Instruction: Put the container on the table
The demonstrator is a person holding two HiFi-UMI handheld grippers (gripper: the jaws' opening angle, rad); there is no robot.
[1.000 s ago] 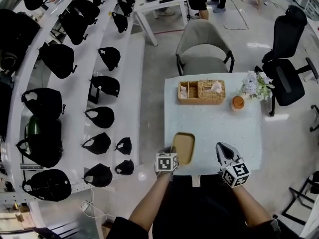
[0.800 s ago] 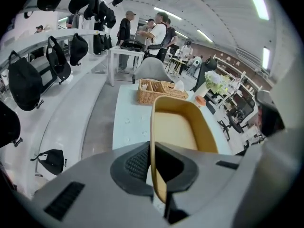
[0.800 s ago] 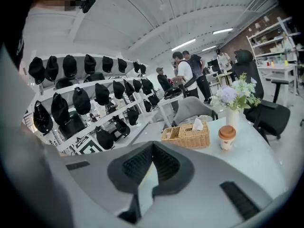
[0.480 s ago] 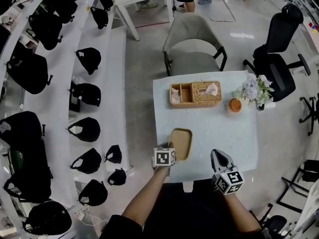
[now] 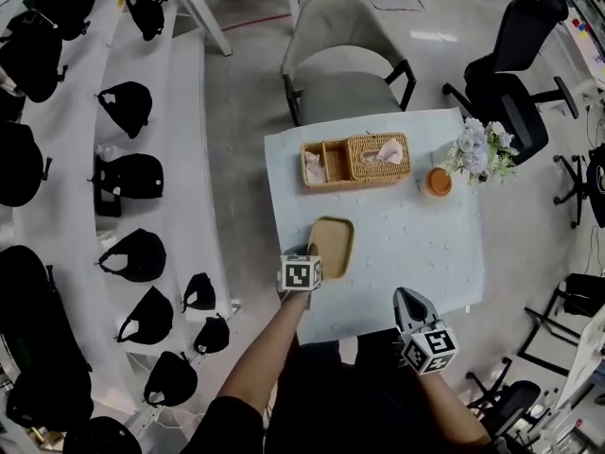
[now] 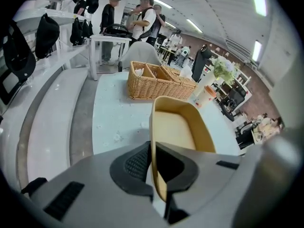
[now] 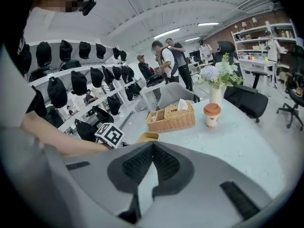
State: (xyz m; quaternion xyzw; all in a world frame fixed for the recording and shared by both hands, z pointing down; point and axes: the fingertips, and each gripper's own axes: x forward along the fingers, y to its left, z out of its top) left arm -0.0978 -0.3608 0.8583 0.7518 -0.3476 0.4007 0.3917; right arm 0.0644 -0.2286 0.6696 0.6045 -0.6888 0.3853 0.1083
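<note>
While we look steeply down from the head view, the pale table [image 5: 416, 244] sits at the centre, and we place everything else by it. Well to the left of the table, curved white shelves [image 5: 184, 140] carry rows of black bags [image 5: 140, 253].

At the table's near left edge, the left gripper [image 5: 308, 259] reaches in over the tabletop. Its jaws are pressed tight on the container [image 5: 333, 244], a shallow tan tray with rounded corners. The left gripper view shows the tray's thin near wall pinched between the two ribbed pads. The container lies over the near left part of the table and stretches away from the gripper toward the table's middle. We cannot tell whether its base touches the tabletop.

On the far side of the table stands a wicker basket [image 5: 356, 160] with divided compartments, and a tissue pokes up from the larger one. Just beyond the table's far edge is a grey chair [image 5: 345, 69].

Over the table's near right edge hangs the right gripper [image 5: 408, 297]. Its jaws meet at their tips, with nothing between them.

Toward the table's far right stands a cup [image 5: 438, 182] with an orange lid. Just beside it, at the far right corner, is a bunch of pale flowers [image 5: 482, 149]. Beyond that corner is a black office chair [image 5: 510, 64].
</note>
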